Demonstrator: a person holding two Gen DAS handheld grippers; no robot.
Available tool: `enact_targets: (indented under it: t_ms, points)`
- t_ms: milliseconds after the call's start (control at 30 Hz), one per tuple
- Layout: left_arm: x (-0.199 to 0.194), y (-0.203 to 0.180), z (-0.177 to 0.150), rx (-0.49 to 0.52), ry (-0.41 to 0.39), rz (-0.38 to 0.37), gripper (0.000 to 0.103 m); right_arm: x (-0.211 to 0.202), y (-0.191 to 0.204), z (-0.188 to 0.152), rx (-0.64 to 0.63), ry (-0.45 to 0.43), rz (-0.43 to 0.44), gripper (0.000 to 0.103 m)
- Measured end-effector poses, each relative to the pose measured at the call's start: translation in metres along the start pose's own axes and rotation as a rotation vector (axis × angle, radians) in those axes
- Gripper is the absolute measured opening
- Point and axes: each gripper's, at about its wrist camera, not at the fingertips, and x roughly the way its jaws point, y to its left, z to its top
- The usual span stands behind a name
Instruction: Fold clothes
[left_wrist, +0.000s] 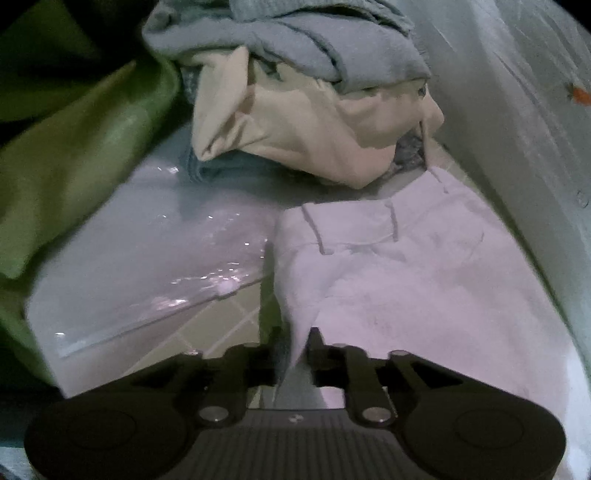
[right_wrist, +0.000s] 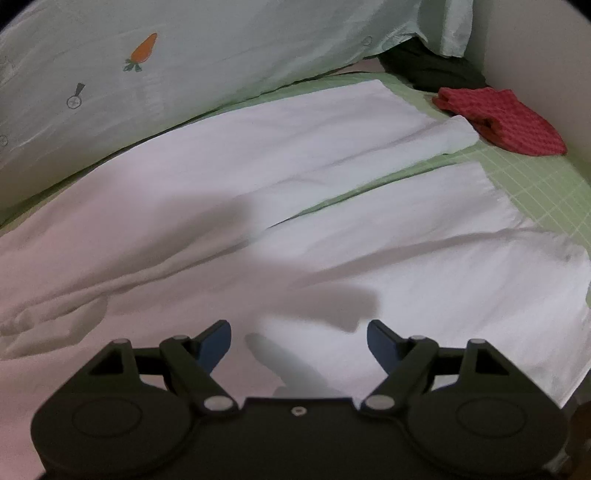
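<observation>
Left wrist view: left gripper (left_wrist: 293, 349) clamped on a raised fold at the waist edge of the white trousers (left_wrist: 424, 280), cloth pinched between the two dark fingers and lifted in a peak off the surface. Waistband and belt loops just ahead, rest of the trousers spread toward the right, beside a pale pillow (left_wrist: 517, 122) with a small orange print. Beyond the waistband, a heap of unfolded clothes: a beige garment (left_wrist: 295, 125) under a grey one (left_wrist: 295, 40), some blue cloth peeking out beneath. To the left, a shiny plastic sheet (left_wrist: 147, 240) lying flat, part of its edge over the green checked bedsheet (left_wrist: 221, 332), and a green cloth (left_wrist: 74, 155) bunched along the far left. Picture blurred throughout. Right wrist view: right gripper (right_wrist: 299, 338) spread wide, blue-padded fingers (right_wrist: 216, 341) apart with nothing between them, hovering low over the trousers (right_wrist: 295, 221), shadow cast on the cloth below. Both legs stretched away from the camera, slightly apart with a strip of bedsheet (right_wrist: 535, 184) showing between them, hems near a red knitted garment (right_wrist: 509, 122) at the far right. Dark clothing (right_wrist: 436, 70) behind the red one, in the corner. Pillow (right_wrist: 184, 74) with a carrot print along the left, touching the trousers' far edge.
</observation>
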Motion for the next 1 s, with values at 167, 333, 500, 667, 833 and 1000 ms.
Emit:
enact_targets:
  t_ms: [167,333,500,667,833,1000]
  points:
    - [-0.025,-0.021,-0.023,0.010,-0.042,-0.005,0.073,0.002,-0.029,0.008,0.030,-0.017,-0.021,0.082]
    - [-0.045,-0.055,-0.053,0.035,-0.081,-0.017,0.078,0.010,-0.076,0.023,0.043,-0.041,-0.076,0.084]
    - [-0.059,-0.098,-0.091,0.070,-0.083,-0.037,0.080,0.026,-0.126,0.050,0.019,-0.075,-0.136,0.085]
    - [-0.068,-0.148,-0.133,0.112,-0.074,-0.051,0.080,0.063,-0.178,0.075,0.017,-0.035,-0.134,0.086]
    - [-0.076,-0.194,-0.172,0.153,-0.067,-0.066,0.080,0.087,-0.200,0.085,-0.013,0.002,-0.074,0.085]
    - [-0.074,-0.233,-0.198,0.181,-0.057,-0.075,0.080,0.079,-0.198,0.083,-0.205,-0.044,0.040,0.023]
